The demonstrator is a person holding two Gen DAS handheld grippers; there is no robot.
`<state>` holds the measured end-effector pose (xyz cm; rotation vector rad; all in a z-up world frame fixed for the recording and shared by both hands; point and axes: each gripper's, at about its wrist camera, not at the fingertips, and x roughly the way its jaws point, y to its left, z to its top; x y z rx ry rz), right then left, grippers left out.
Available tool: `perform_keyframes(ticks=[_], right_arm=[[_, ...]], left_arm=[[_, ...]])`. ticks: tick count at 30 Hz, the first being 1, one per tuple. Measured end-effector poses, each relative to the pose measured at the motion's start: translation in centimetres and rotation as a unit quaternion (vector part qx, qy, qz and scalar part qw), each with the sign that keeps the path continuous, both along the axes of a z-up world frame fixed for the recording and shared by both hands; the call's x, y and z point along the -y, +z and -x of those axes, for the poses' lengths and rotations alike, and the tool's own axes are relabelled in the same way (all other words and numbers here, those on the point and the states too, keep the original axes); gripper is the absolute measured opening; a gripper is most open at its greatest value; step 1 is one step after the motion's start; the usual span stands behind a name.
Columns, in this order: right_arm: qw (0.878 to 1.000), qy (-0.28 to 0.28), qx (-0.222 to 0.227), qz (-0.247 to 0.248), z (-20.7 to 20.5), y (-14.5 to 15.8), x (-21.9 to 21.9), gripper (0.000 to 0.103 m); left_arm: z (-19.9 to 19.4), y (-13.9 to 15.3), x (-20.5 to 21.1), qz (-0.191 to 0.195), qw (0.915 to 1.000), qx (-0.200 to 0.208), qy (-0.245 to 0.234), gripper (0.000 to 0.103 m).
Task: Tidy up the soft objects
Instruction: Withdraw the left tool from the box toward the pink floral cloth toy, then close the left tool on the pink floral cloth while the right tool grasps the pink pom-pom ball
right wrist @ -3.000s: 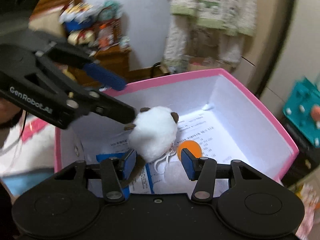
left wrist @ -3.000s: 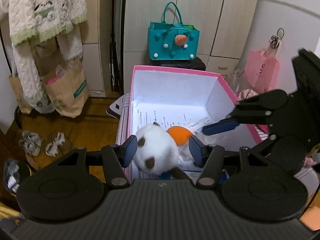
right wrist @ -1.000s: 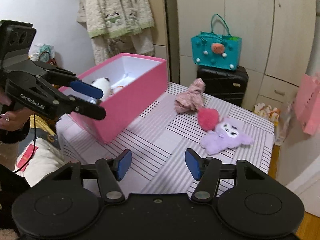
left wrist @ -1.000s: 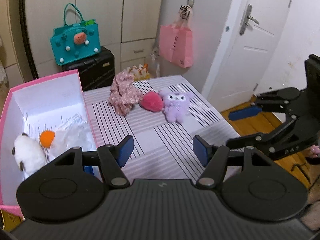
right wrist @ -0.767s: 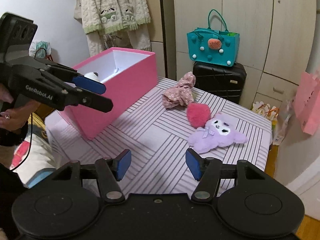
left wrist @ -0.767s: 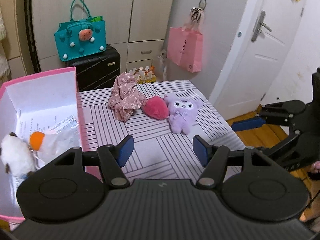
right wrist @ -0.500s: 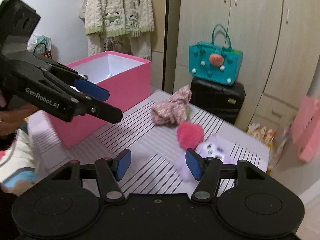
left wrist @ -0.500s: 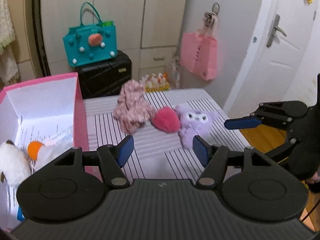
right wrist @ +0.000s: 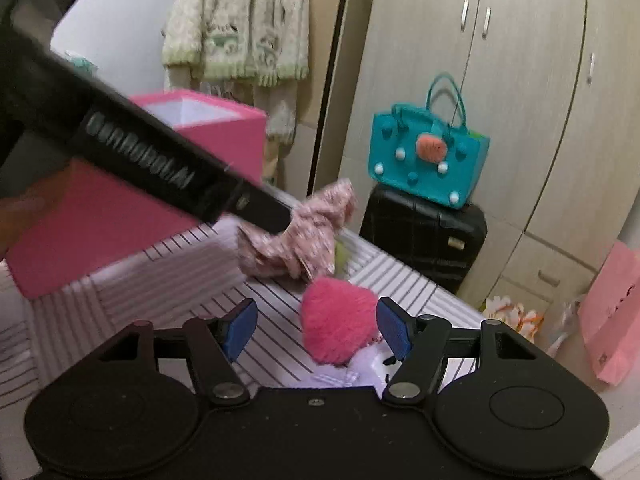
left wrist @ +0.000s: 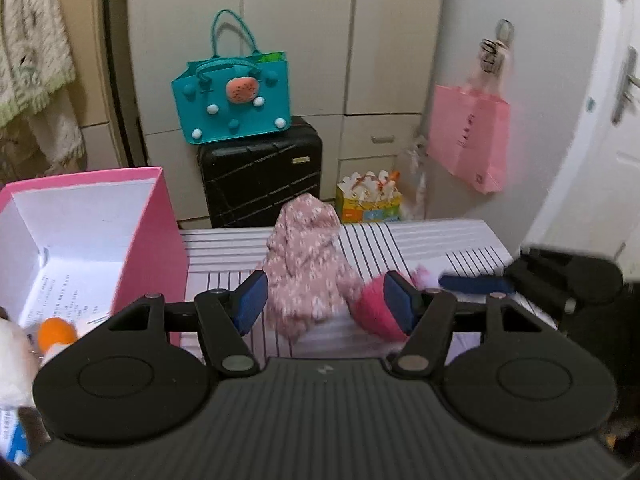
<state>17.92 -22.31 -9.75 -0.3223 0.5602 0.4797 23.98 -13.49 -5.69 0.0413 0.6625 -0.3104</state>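
A bedroom corner: pale wardrobe doors, a teal felt bag (left wrist: 234, 96) on a black suitcase (left wrist: 260, 172), and a striped worktop (right wrist: 168, 276) carrying the soft things. The left gripper (left wrist: 324, 304) stands about half open with nothing pressed between its pads; the crumpled floral cloth (left wrist: 308, 268) lies just ahead, framed between the fingers and running away from the camera. The right gripper (right wrist: 312, 330) has just been opening, and the pink fluffy plush (right wrist: 338, 330) sits in its gap, close against the right-hand pad (I cannot tell if it touches). A purple plush (right wrist: 360, 366) peeks out just below. The pink box (left wrist: 152, 240), already holding a white plush (left wrist: 12, 356), lies to the left. The right gripper looks nearer a grasp.
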Motion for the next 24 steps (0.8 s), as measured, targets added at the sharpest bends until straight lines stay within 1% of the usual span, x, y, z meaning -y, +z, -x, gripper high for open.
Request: perform_keyframes(ticks=[2, 4, 6, 8, 11, 14, 16, 18, 19, 21, 24], right_arm=[[1.0, -0.005, -0.016, 0.01, -1.1, -0.4, -0.1, 0.071], [1.0, -0.006, -0.027, 0.015, -2.0, -0.7, -0.3, 0.071], [0.999, -0.005, -0.037, 0.016, -2.6, -1.0, -0.5, 0.07], [0.999, -0.01, -0.049, 0.009, -3.2, -1.3, -0.4, 0.07], [0.998, -0.021, -0.067, -0.007, -3.7, -1.7, -0.2, 0.07], [0.997, -0.021, -0.071, -0.02, -3.8, -2.0, -0.1, 0.07], [0.997, -0.024, -0.07, -0.022, -3.9, -2.1, -0.1, 0.061], [0.997, -0.025, -0.068, -0.021, -3.9, -2.2, -0.1, 0.051], [0.997, -0.023, -0.069, -0.02, -3.8, -2.2, -0.1, 0.05], [0.997, -0.026, -0.065, -0.016, -3.6, -2.2, -0.1, 0.047], [0.998, -0.023, -0.055, 0.002, -3.3, -2.2, -0.5, 0.047]], left_arm=[[-1.4, -0.4, 0.3, 0.009, 0.9998, 0.001, 0.017, 0.062], [-2.3, -0.8, 0.7, 0.011, 0.9993, 0.006, 0.035, 0.062], [-3.5, -1.3, 1.1, 0.008, 0.9988, 0.002, 0.049, 0.062], [-4.6, -2.0, 1.3, 0.0, 0.998, -0.008, 0.062, 0.062], [-5.9, -3.0, 1.8, -0.031, 0.9963, -0.019, 0.078, 0.064], [-6.1, -3.3, 1.5, -0.017, 0.9966, -0.026, 0.077, 0.064], [-6.2, -3.6, 1.6, -0.01, 0.9966, -0.031, 0.075, 0.063], [-6.3, -4.0, 1.8, -0.018, 0.9961, -0.031, 0.081, 0.058], [-6.2, -4.2, 1.9, -0.023, 0.9957, -0.032, 0.083, 0.056], [-6.3, -4.6, 1.9, -0.026, 0.9953, -0.037, 0.086, 0.045], [-6.2, -4.8, 1.5, -0.001, 0.9953, -0.054, 0.081, 0.034]])
